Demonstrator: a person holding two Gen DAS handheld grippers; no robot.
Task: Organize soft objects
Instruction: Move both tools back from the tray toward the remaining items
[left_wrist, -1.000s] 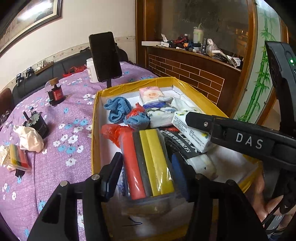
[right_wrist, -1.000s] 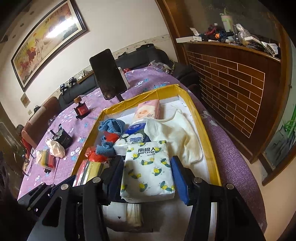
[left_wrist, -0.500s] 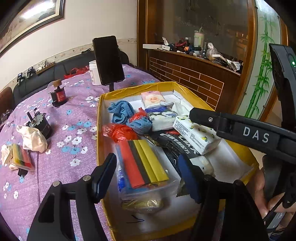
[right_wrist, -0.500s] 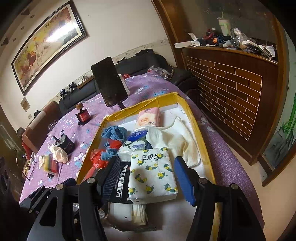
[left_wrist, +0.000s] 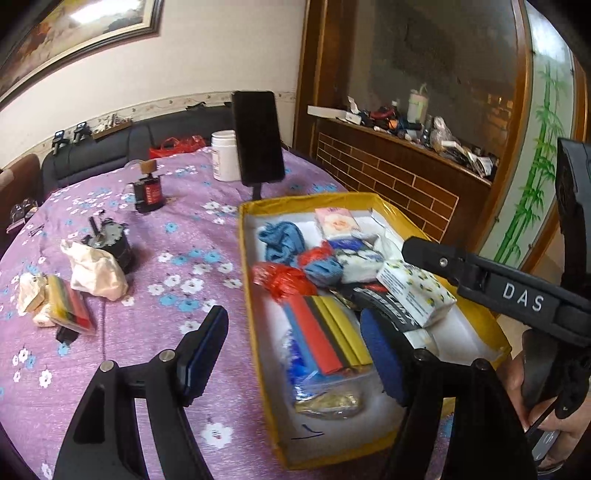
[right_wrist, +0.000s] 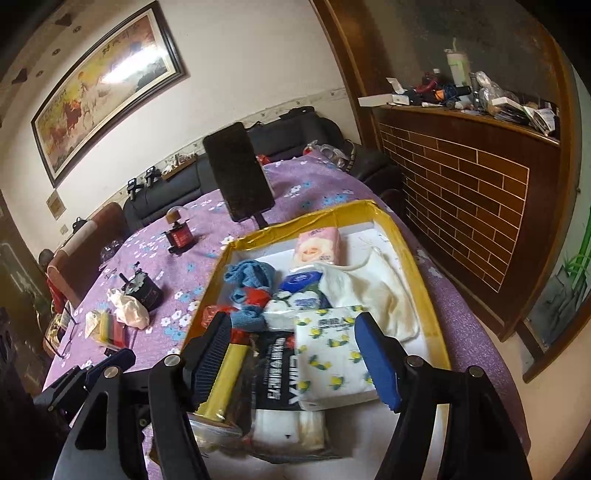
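Round table in purple floral cloth (left_wrist: 155, 258). On it a shallow rectangular yellow cardboard box (left_wrist: 246, 266), white inside, packed with soft goods: cream cloth bag (right_wrist: 373, 291), lemon-print tissue pack (right_wrist: 332, 354), striped sponge pack (left_wrist: 325, 332), blue knit cloth (left_wrist: 279, 238). Left gripper (left_wrist: 295, 347) and right gripper (right_wrist: 291, 354) hover above, jaws opening, nothing pinched.
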